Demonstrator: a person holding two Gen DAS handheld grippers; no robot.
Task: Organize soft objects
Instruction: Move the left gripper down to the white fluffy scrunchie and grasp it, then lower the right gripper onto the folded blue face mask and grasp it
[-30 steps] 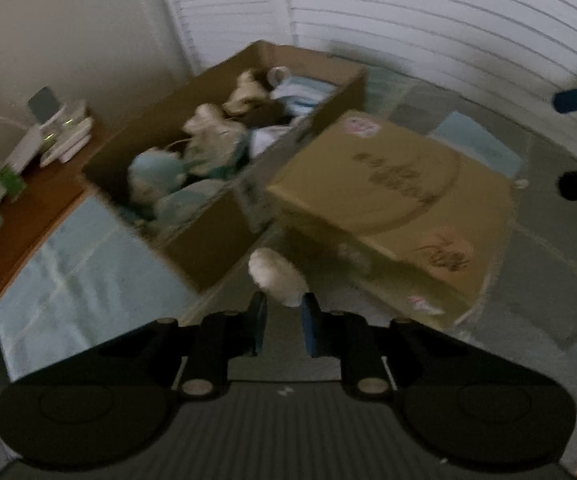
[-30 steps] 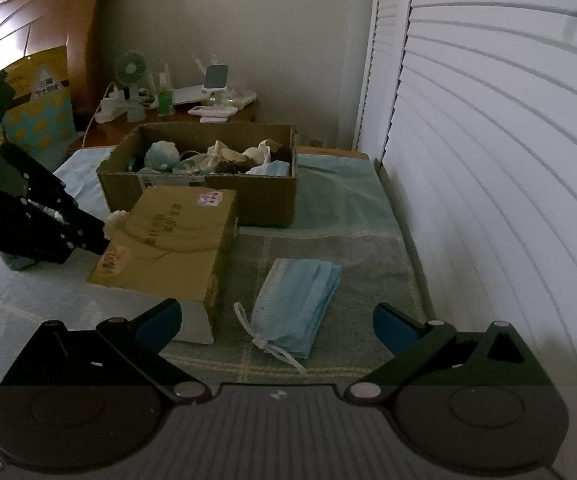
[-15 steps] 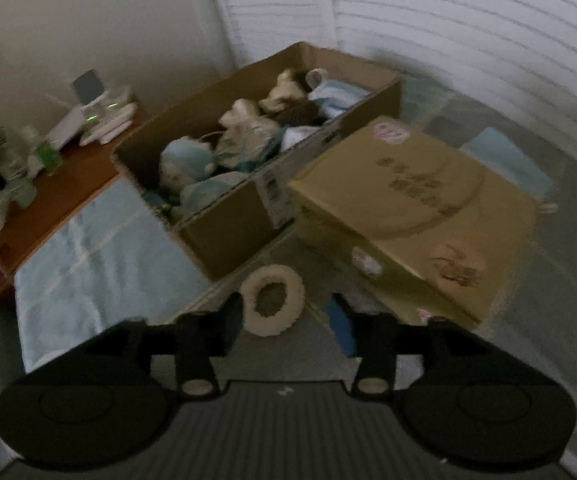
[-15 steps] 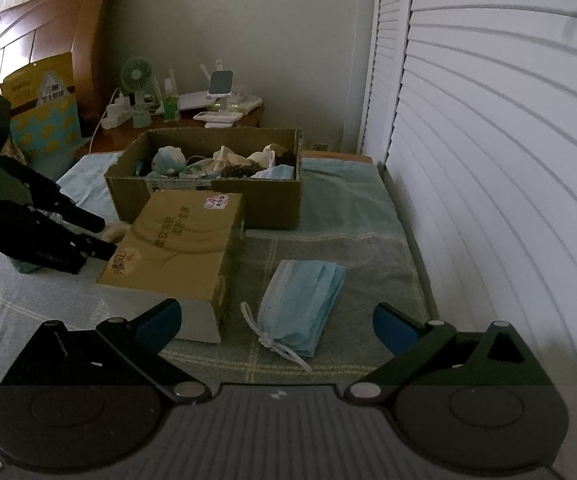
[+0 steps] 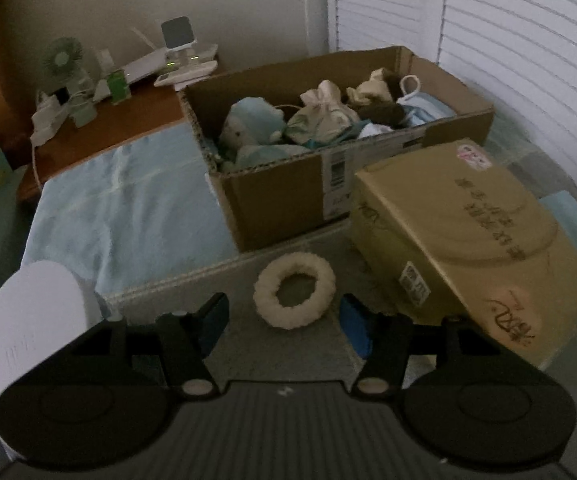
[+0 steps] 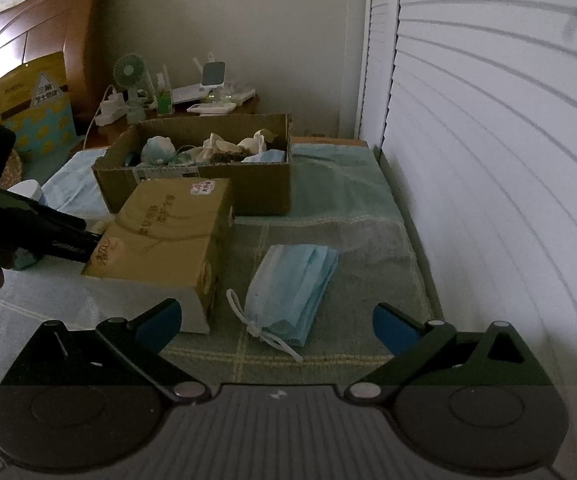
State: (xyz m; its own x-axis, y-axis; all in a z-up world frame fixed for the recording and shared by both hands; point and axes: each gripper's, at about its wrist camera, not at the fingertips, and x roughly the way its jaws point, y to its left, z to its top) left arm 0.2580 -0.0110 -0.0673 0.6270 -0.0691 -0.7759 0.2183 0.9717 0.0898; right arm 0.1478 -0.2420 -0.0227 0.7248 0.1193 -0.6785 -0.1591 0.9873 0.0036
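Left gripper [image 5: 284, 320]: we see jaws just opened, holding nothing.
Change: fluffy cream fabric ring [image 5: 294, 295], released, lies near open cardboard box [image 5: 288, 196].
Right gripper [image 6: 276, 320]: wide open, empty.
Meaning: ring unboxed.

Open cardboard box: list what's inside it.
The open cardboard box holds a pale blue plush toy, cream drawstring pouches, something dark brown and a blue face mask. Anything beneath that pile is covered.

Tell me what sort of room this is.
Probably a bedroom: a carved brown wooden headboard, a checked green bedcover serving as the work surface, and a wooden bedside table holding a small green fan.
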